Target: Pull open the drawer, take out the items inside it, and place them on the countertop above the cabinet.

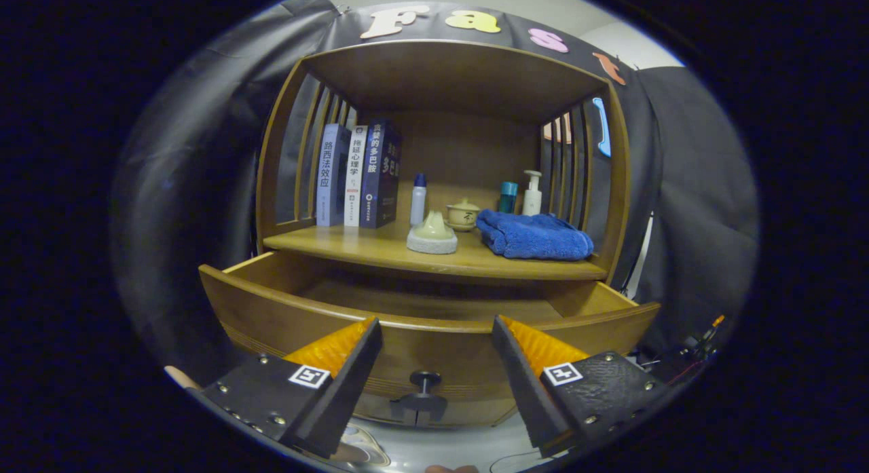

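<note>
Drawer pulled open, gripper empty

Gripper (434, 337) fingers spread wide, holding nothing, touching nothing. Drawer (285, 317) is pulled out just ahead of the fingers, its knob (425, 378) between them lower down; inside hidden by front panel, contents can't tell. On the countertop (380, 250) above: books (356, 174), small bottle (418, 199), pale lidded dish (432, 233), lidded cup (463, 214), blue towel (533, 235), pump bottle (532, 193). Wooden cabinet, dark cloth wall behind.

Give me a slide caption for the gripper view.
Open gripper fingers hover before the pulled-out drawer, its knob between them; blue towel on the countertop.
</note>
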The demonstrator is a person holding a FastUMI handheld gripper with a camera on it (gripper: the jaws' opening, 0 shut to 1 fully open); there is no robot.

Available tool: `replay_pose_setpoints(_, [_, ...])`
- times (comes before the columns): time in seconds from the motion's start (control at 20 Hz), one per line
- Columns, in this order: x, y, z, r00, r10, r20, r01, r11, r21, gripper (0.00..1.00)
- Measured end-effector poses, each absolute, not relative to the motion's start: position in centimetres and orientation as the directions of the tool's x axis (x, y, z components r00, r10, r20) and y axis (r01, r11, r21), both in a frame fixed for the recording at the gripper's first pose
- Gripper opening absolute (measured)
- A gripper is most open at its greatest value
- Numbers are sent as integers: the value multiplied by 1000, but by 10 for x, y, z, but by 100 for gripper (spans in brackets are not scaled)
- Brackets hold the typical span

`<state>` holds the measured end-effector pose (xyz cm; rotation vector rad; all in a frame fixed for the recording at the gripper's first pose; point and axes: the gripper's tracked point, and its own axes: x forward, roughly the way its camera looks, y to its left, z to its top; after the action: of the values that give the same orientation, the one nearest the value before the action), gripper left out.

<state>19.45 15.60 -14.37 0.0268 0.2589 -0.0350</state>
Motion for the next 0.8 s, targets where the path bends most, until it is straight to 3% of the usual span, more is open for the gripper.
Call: replay_pose_setpoints(0.8, [241, 157, -149, 967, -34, -254, 42, 999, 24, 99])
